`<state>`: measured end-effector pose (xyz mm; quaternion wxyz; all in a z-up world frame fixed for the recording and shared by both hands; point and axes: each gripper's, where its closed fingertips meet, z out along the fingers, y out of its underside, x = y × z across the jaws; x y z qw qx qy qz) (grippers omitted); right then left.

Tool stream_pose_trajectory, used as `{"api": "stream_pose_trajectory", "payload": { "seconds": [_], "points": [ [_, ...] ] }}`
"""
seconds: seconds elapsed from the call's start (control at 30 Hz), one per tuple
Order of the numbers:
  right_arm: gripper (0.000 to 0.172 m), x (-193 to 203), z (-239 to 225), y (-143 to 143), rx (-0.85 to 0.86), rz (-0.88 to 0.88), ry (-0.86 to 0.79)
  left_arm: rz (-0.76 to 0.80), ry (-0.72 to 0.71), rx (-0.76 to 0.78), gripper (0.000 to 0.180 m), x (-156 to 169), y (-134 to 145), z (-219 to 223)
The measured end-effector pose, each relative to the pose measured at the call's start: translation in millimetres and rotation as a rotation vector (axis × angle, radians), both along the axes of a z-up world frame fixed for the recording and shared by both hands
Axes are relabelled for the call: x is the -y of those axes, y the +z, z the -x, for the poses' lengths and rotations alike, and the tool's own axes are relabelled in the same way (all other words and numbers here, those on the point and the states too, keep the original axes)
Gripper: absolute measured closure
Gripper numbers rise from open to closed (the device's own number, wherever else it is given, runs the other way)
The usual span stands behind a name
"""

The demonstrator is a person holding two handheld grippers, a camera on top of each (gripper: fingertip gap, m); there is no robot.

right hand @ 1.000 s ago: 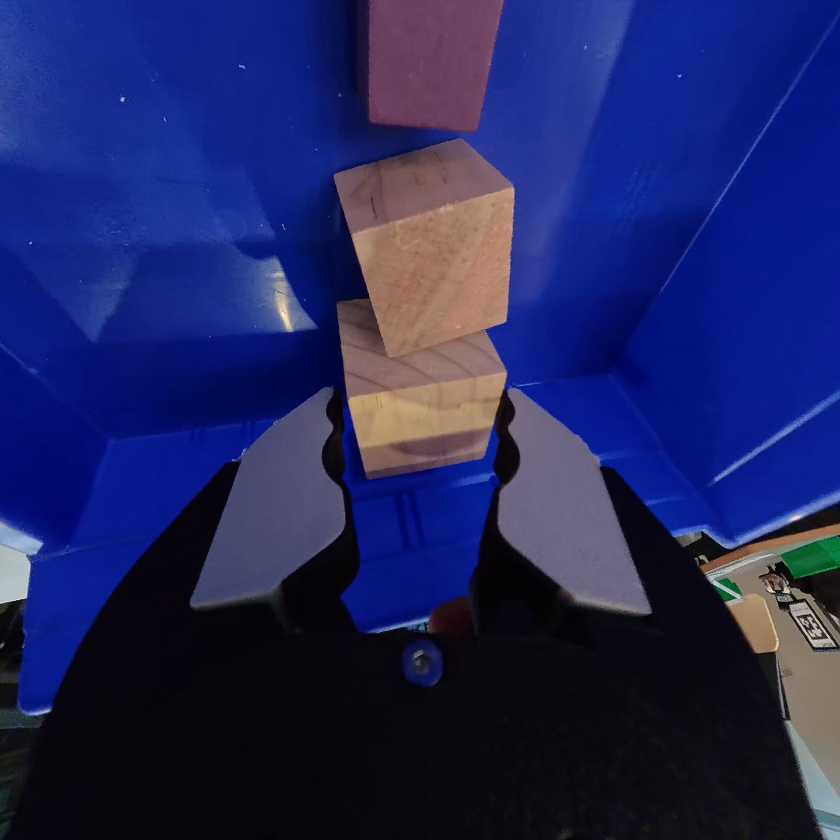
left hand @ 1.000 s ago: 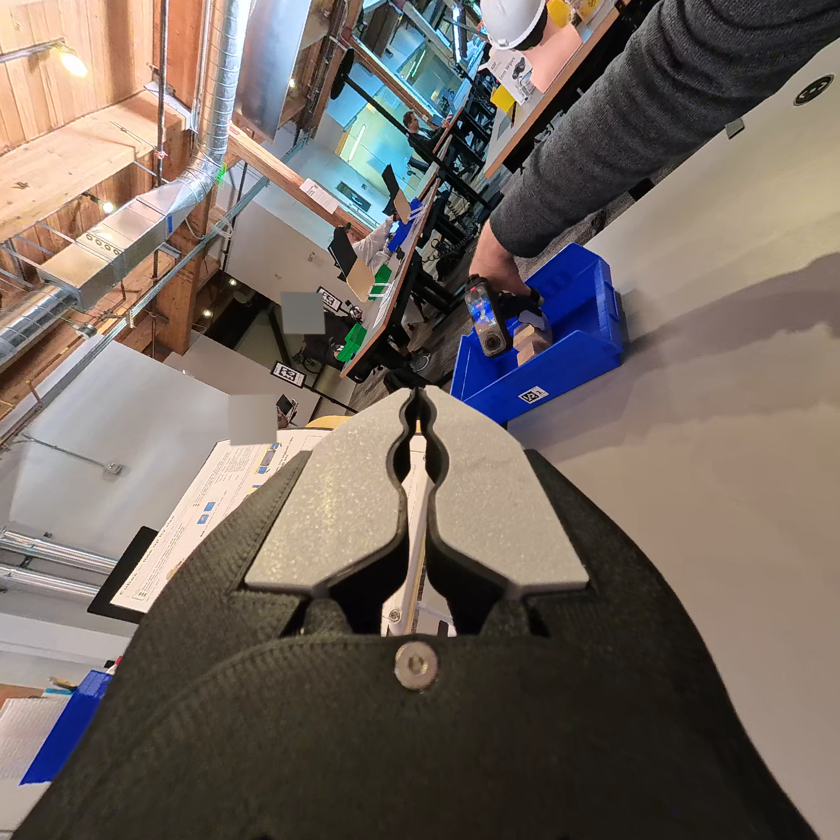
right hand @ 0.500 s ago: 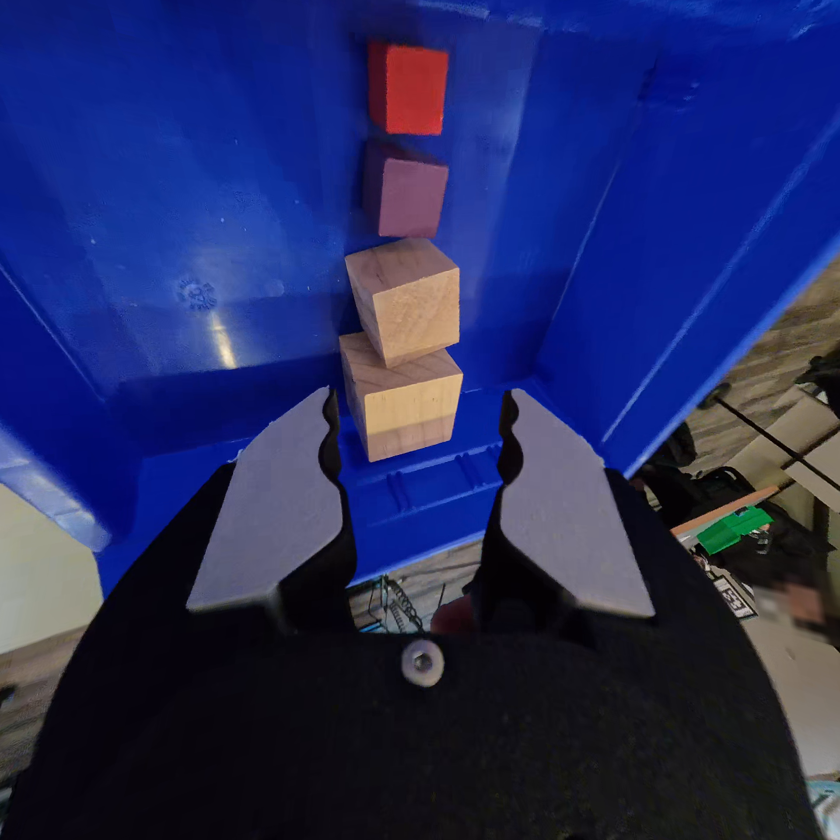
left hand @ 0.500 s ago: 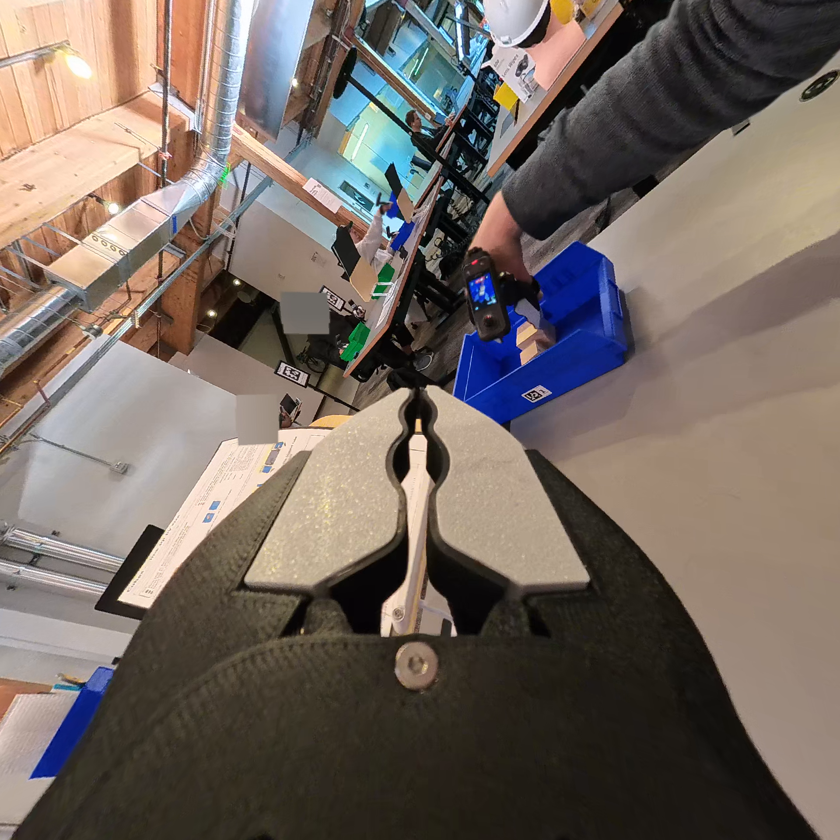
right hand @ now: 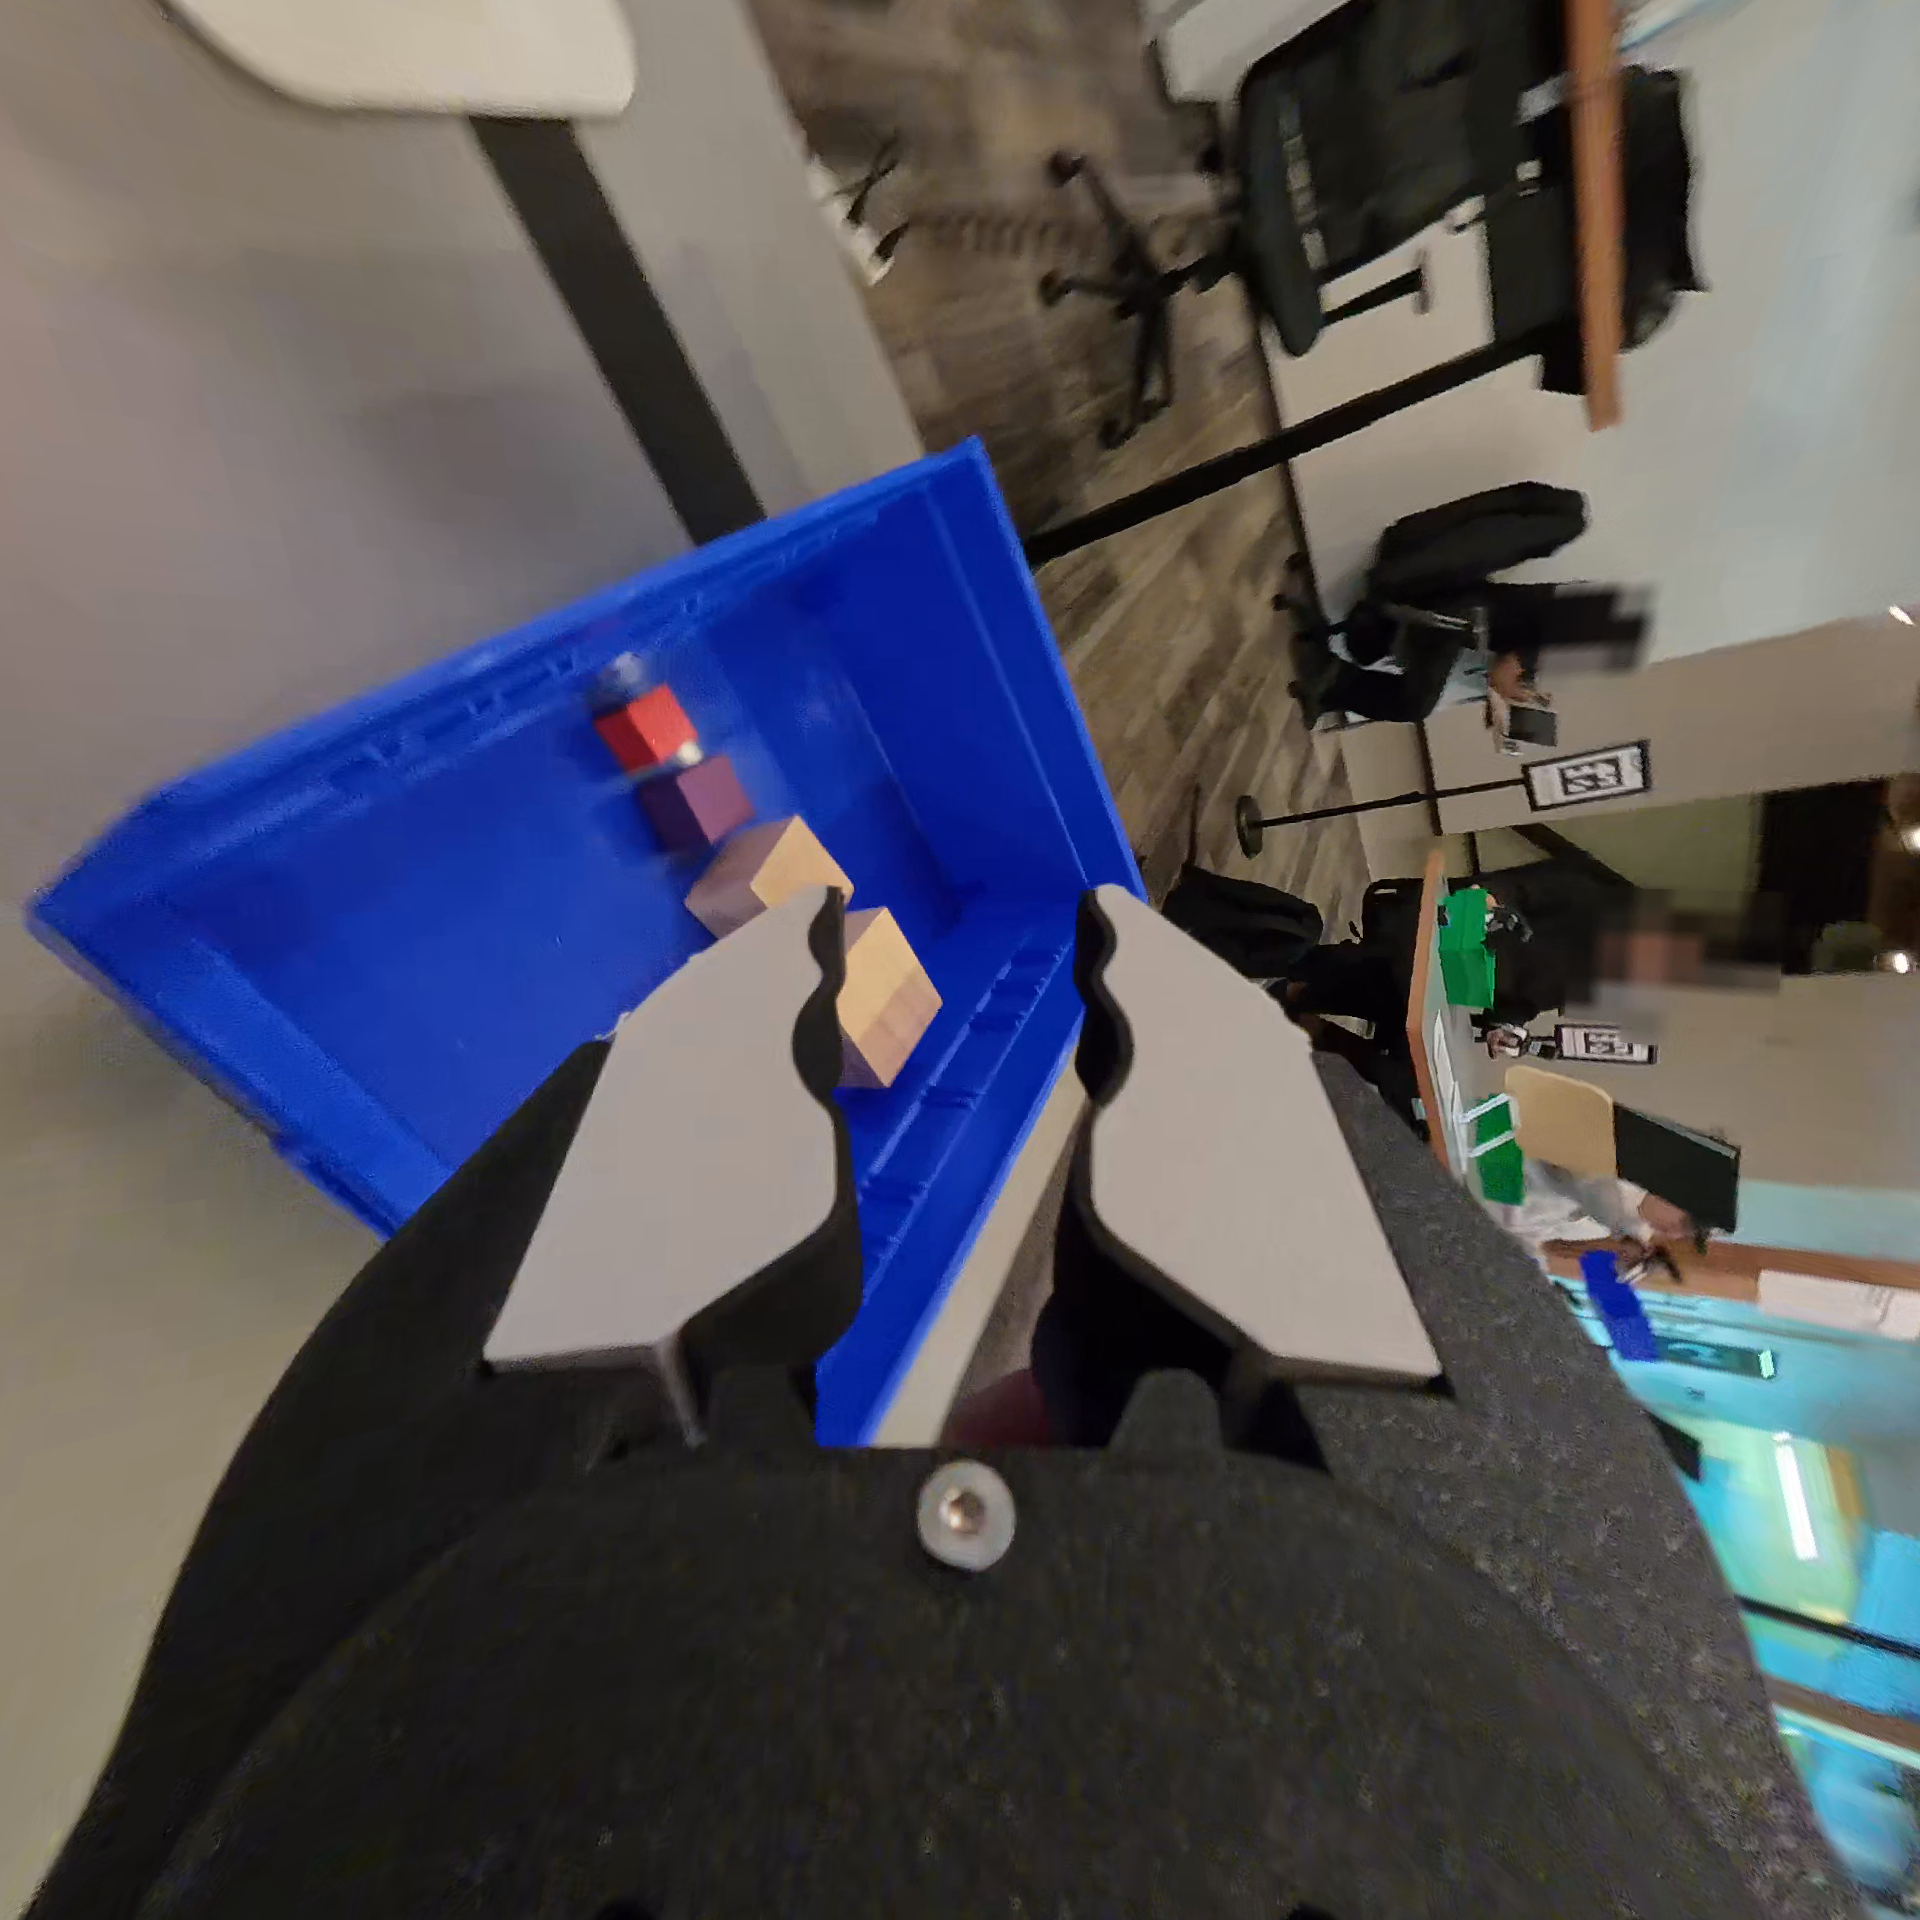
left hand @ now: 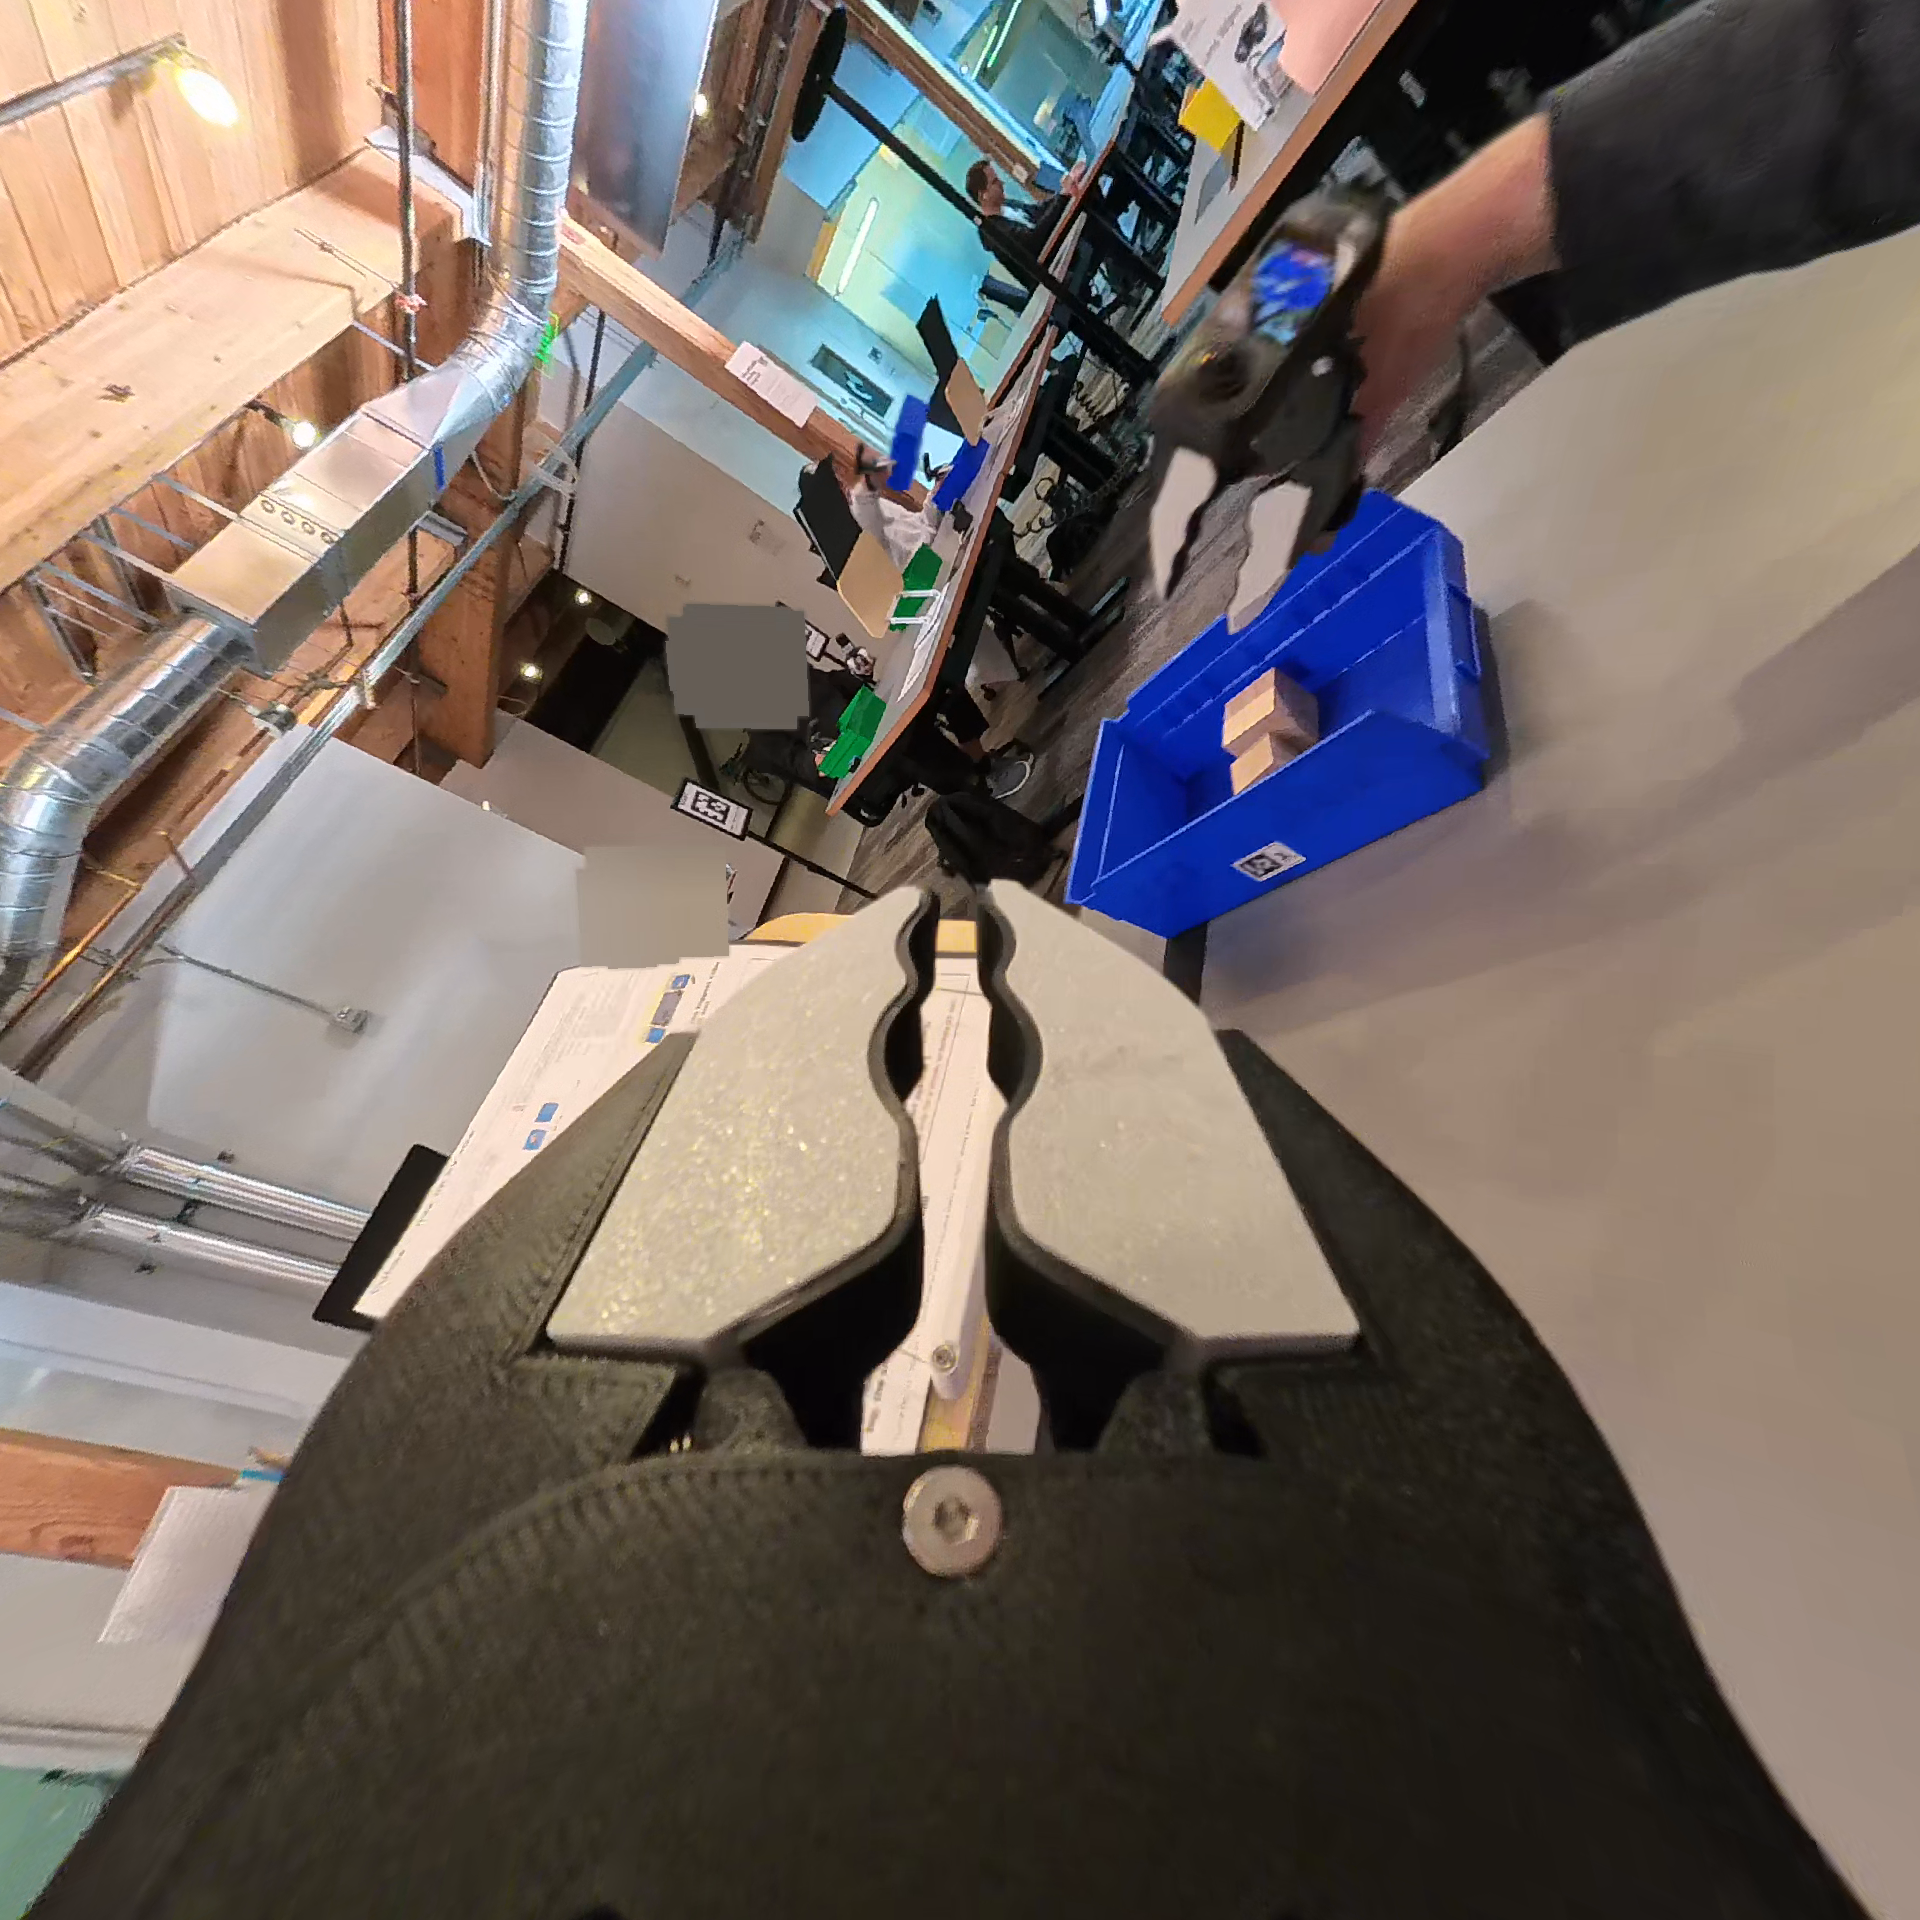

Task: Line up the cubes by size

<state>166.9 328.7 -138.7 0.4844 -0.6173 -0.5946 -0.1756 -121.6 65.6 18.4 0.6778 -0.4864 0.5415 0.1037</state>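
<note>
- Blue bin (left hand: 1288, 831) sits at the far edge of the grey table (left hand: 1558, 1143) in the left wrist view, two pale wooden cubes (left hand: 1262, 732) showing inside, touching.
- Left hand-held gripper (left hand: 958, 914): only a narrow slit between the tips, nothing in it, well apart from the bin. Park it there; it looks unneeded for this step.
- Right hand-held gripper (left hand: 1226, 540) hangs above the bin, part open, empty.
- Right wrist view: right hand-held gripper (right hand: 956, 925) has a clear gap between its pads, gripping nothing.
- Cubes run in a row: red cube (right hand: 644, 727), purple cube (right hand: 694, 800), then two wooden cubes (right hand: 883, 997), growing toward you.
- A tiny piece beyond red is too blurred to name.
- Row looks nearly done. The nearer wooden cubes sit slightly skewed; if you square them, nudge gently, clear of the bin wall.
</note>
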Motion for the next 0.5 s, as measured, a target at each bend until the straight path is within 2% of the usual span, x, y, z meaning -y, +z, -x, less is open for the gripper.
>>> {"api": "stream_pose_trajectory", "payload": {
  "seconds": [0.13, 0.2, 0.3, 0.5],
  "points": [
    [0.131, 20, -2, -8, -0.15, -0.065, -0.014, -0.017, 0.045, 0.014, 0.176, 7, 5, 4],
    [0.121, 23, -6, -15, -0.239, -0.08, -0.037, -0.011, 0.088, 0.022, 0.174, 9, 5, 8],
    [0.117, 22, -19, -14, -0.383, -0.15, -0.078, 0.016, 0.177, 0.016, 0.169, 8, -5, 22],
    [0.116, 8, -77, -10, -0.721, -0.28, -0.242, 0.043, 0.499, 0.029, 0.157, -4, -26, 96]
  ]
}}
